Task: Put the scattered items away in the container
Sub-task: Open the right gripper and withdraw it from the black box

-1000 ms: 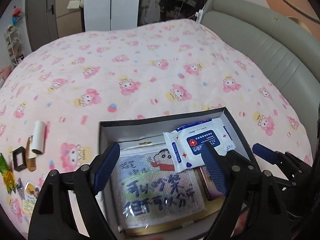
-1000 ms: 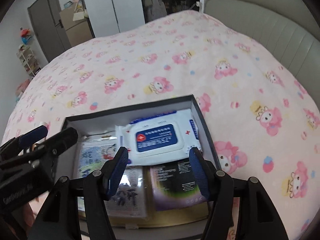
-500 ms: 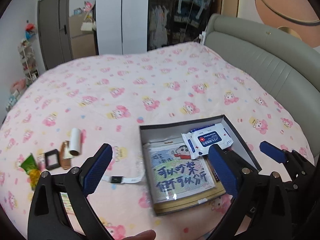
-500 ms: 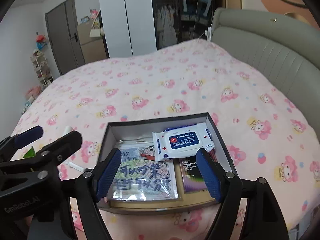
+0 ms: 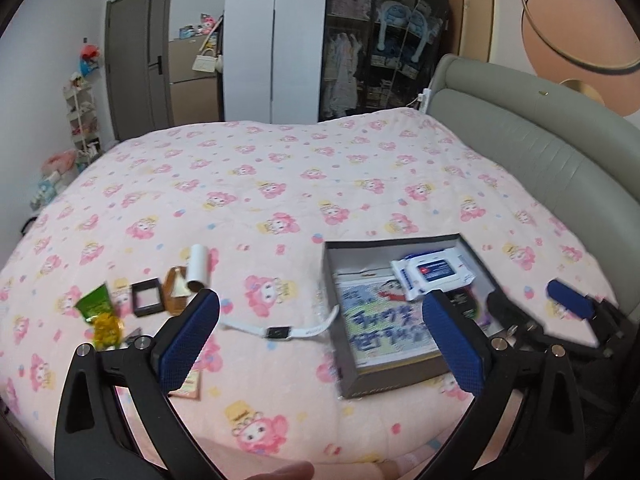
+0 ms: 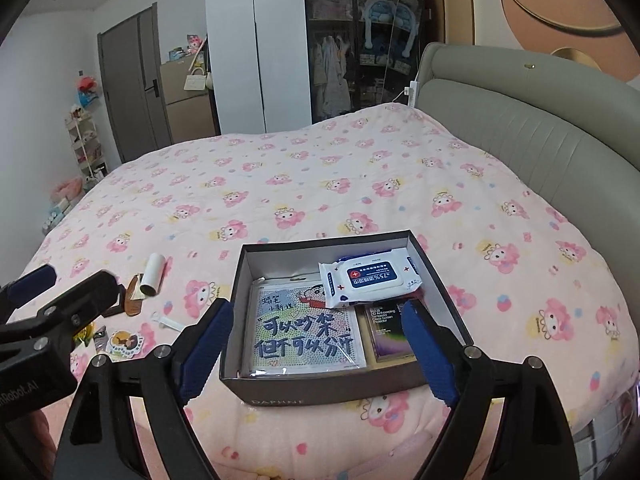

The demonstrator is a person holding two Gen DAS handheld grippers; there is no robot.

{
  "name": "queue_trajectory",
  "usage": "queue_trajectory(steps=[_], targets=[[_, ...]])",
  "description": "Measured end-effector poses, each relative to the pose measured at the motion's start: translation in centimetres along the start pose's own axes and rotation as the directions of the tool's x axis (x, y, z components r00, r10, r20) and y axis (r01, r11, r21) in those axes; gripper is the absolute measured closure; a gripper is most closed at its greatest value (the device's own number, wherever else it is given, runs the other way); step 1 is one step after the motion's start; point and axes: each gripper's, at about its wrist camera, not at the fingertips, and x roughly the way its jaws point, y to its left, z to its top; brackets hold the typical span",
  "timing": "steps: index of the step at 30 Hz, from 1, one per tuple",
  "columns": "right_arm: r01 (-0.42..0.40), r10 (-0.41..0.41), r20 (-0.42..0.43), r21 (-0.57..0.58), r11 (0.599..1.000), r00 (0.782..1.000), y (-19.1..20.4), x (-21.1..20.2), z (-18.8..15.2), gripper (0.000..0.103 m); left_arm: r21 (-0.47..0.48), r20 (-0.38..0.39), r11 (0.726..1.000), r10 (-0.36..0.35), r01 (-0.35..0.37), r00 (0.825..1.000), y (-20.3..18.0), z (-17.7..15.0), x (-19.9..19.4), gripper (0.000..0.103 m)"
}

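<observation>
Pink cartoon-print bed (image 6: 320, 184) carries dark box (image 6: 320, 390) holding wipes pack (image 6: 370, 280). Left of it lie watch (image 5: 280, 330), white tube (image 5: 199, 267), comb (image 5: 176, 290). Left tool (image 5: 320, 344) and right tool (image 6: 316, 350) gape wide, both empty.

Two wrist views from above the bed's near edge, facing the headboard, both sharing the box (image 5: 404, 312) (image 6: 332, 392).

A box (image 6: 440, 276) is set on the bed (image 6: 320, 184); inside it a wet-wipes pack (image 6: 370, 278) is laid toward the back, over a bagged picture kit (image 6: 302, 334) at left and a screen-protector box (image 6: 386, 334) at right. To the box's left a watch (image 5: 278, 330), a roll (image 5: 198, 268), a comb (image 5: 176, 290), a small square frame (image 5: 147, 297) and a snack packet (image 5: 96, 308) are scattered on the bed.
</observation>
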Motion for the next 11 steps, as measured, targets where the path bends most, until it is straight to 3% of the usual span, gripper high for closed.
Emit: queue_trajectory(steps=[11], targets=[[-0.014,0.015,0.016,-0.041,0.999,1.0,2.0,-0.8,-0.5,0.018,0.001,-0.01,1.0,-0.001,0.001,1.0,1.1,-1.6,-0.8,0.001]])
